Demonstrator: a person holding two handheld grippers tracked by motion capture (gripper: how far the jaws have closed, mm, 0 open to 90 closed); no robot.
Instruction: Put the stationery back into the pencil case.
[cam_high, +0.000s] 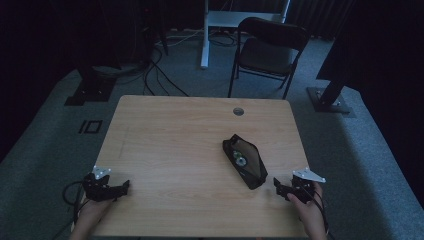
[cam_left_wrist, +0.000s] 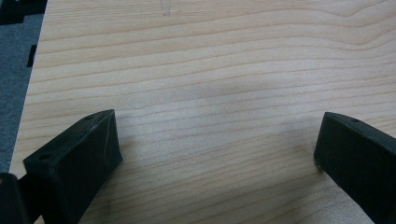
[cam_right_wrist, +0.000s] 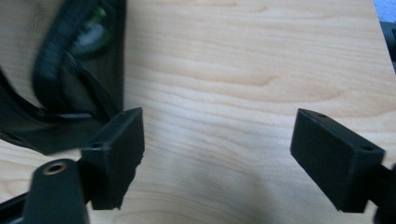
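On grey carpet, pale wood table (cam_high: 165, 150), black folding chair (cam_high: 269, 50) behind

A light wooden counter (cam_high: 170, 165) stands on grey carpet (cam_high: 50, 135), with a round grommet (cam_high: 238, 111) set near its far edge. Beyond it stand a dark folding chair (cam_high: 267, 50) and a white desk frame (cam_high: 210, 30). Black cables (cam_high: 160, 75) trail across the floor at the far left.
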